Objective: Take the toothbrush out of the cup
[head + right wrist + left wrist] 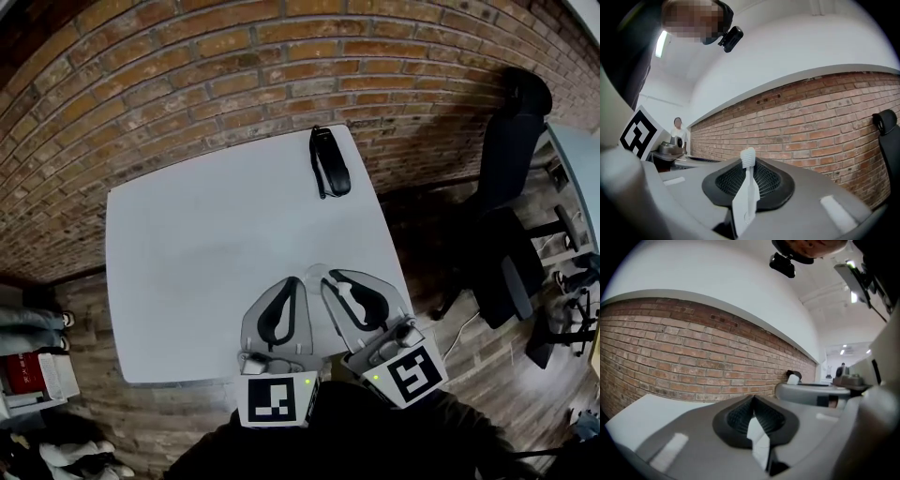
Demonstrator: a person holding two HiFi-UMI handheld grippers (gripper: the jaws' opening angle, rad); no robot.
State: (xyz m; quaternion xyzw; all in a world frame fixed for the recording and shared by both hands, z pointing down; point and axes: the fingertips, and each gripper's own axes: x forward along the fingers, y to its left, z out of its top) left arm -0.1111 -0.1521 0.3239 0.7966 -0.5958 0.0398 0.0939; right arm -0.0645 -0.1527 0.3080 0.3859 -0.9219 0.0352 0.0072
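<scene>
Nearest me, the right gripper (749, 165) pinches the white toothbrush (746, 199) by its handle. Its jaws are pressed onto it and the bristle head stands up just past the pads. The left gripper (753, 403) is just beside it, jaws pressed together on a thin white piece (758, 439); I can't tell what that piece is. In the head view both grippers sit side by side over the near edge of the white table (187, 253), angled toward each other with the tips close together. From the left gripper view I see the toothbrush's head poking up from the right gripper's tip, so the toothbrush is in the air in that grip, not resting on the table. Farther out, a black object (330, 161) lies at the table's far edge, well apart from both grippers. Behind the table is the brick wall (234, 66). A black office chair (511, 178) stands to the right on the wood floor (441, 309). A person (678, 133) stands far off in the right gripper view.
</scene>
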